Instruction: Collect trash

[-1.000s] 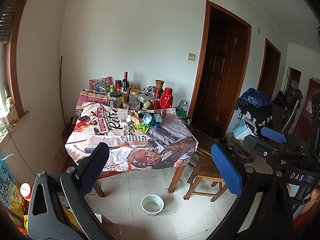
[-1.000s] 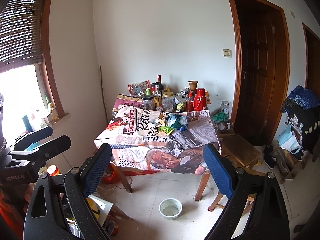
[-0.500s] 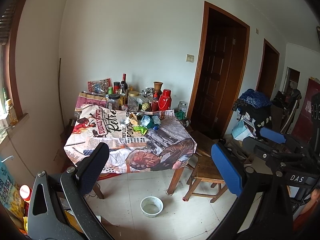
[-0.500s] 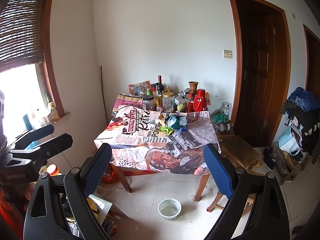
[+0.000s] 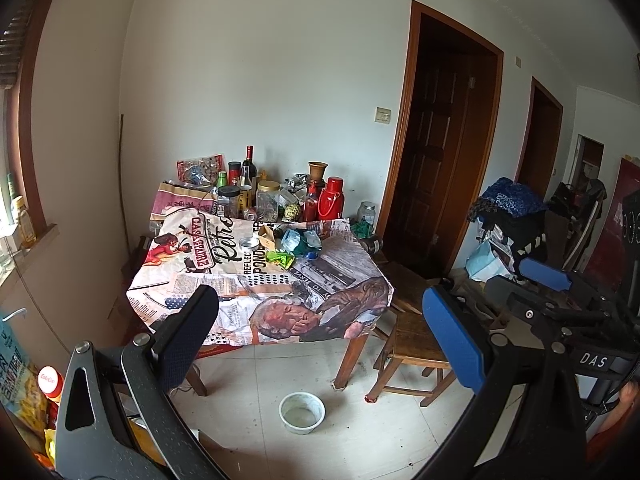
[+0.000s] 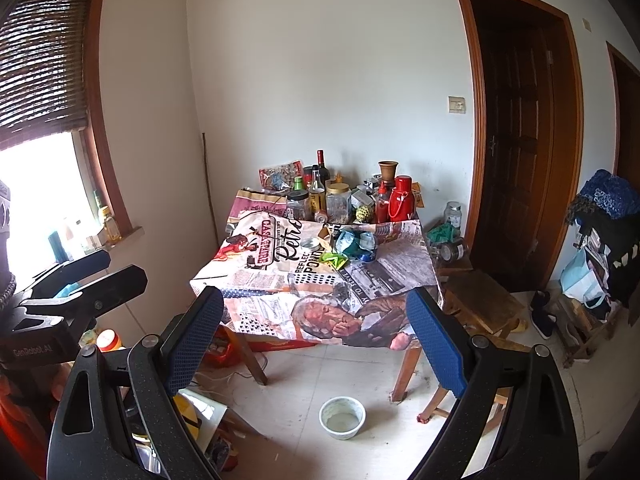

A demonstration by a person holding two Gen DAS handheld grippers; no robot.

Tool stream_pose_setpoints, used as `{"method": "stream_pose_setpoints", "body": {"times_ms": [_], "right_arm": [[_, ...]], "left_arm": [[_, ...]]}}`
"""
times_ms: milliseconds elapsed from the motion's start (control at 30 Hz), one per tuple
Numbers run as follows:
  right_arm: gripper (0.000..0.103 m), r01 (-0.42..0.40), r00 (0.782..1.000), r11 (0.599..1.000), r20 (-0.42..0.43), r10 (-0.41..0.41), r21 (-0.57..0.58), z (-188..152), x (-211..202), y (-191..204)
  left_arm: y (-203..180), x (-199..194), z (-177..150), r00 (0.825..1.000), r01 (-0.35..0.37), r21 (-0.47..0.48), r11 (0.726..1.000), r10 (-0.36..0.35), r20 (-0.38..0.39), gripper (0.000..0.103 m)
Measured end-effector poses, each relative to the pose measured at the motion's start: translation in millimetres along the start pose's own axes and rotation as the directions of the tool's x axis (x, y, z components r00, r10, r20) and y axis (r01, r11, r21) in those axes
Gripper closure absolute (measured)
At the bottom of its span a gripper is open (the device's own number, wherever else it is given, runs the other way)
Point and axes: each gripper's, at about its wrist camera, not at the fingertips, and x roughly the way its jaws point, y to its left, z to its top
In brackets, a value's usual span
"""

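room: white walls, tiled floor; table point(image 5: 362, 354) under printed cloth. trash: green wrapper point(image 5: 280, 257) and crumpled blue plastic point(image 5: 301, 240) mid-table, well apart from both tools. left gripper point(image 5: 320, 328), right gripper point(image 6: 316, 332): spread wide, empty. advice: approach level, take the loose wrappers first, avoid the jars point(image 5: 267, 200) behind.
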Motion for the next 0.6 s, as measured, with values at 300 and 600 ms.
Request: {"method": "stream_pose_setpoints", "body": {"times_ms": [300,600], "right_arm": [[0.012,-0.015,1.0,1.0,0.011,0.015,0.002,6.5,8.2,-17.6],[0.012,-0.017,0.999,1.0,0.039,0.017,-0.002,22.4,28.8,-54.6]], "left_arm": [[-19.0,21.8,10.4,0.999,-0.036,-0.006,0.999,0.036,0.002,0.0],[-37.2,61.5,26.1,0.996,-0.093,-0.028,0.995,0.094,0.008,0.0]]}}
